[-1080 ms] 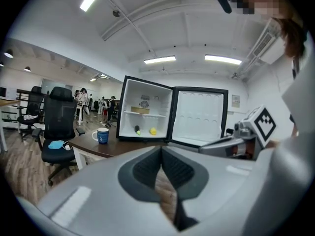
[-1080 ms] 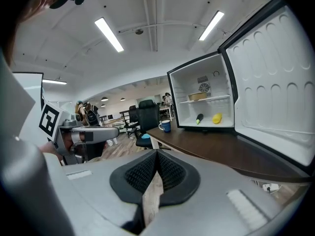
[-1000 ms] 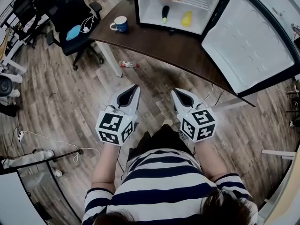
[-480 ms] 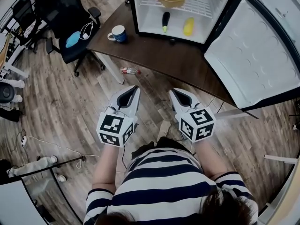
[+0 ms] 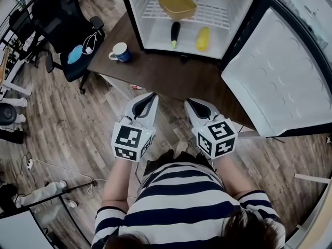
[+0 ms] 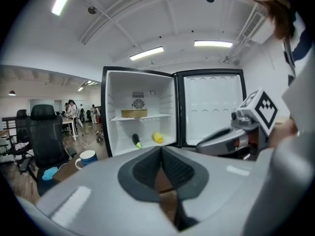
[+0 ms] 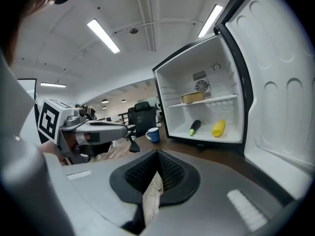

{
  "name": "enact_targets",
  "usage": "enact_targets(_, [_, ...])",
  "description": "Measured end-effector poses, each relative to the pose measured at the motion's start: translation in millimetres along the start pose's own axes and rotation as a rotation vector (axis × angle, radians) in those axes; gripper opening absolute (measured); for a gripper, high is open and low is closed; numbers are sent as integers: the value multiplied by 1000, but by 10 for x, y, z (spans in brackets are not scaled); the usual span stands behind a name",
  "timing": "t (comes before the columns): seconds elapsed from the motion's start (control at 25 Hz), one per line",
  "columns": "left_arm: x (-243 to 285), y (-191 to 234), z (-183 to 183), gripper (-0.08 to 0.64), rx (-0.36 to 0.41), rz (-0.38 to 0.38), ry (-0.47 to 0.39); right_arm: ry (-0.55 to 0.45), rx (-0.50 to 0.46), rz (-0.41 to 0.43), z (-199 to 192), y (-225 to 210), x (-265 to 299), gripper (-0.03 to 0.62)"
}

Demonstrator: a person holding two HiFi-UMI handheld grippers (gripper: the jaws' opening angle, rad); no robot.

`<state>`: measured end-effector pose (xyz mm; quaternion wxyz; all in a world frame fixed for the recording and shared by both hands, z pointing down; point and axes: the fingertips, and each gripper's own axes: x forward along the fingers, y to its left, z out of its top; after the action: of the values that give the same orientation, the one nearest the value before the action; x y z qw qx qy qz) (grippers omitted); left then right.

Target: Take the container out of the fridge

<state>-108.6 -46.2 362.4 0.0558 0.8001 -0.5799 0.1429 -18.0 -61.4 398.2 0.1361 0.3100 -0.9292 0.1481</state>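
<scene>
Our yellow container (image 5: 177, 4) sits on the shelf (image 5: 218, 13) in the fridge (image 5: 136, 15), top middle, straight ahead and well apart. Left gripper (image 5: 150, 95) and right gripper (image 5: 188, 102) are about equally near, jaws pressed together, empty.

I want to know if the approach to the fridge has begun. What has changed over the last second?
The person has moved toward the fridge: it and the table sit lower in the head view, and the left gripper and right gripper now point close to the table's edge. Nothing was gripped or let go. Both grippers stay shut and empty, and the container stays on its shelf.
</scene>
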Motion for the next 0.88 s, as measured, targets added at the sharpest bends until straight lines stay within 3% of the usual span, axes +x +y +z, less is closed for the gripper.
enact_targets(0.24, [424,32,208,0,155,-2,14,-1,-3,6,55,-303,122,-3])
enact_targets(0.64, [837,117,407,0,297,-19,42,15,-1,2,38,-551,230,-3])
enact_targets(0.88, [1052,167,563,0,468,-29,61,12,7,-24,86,-644,322,-3])
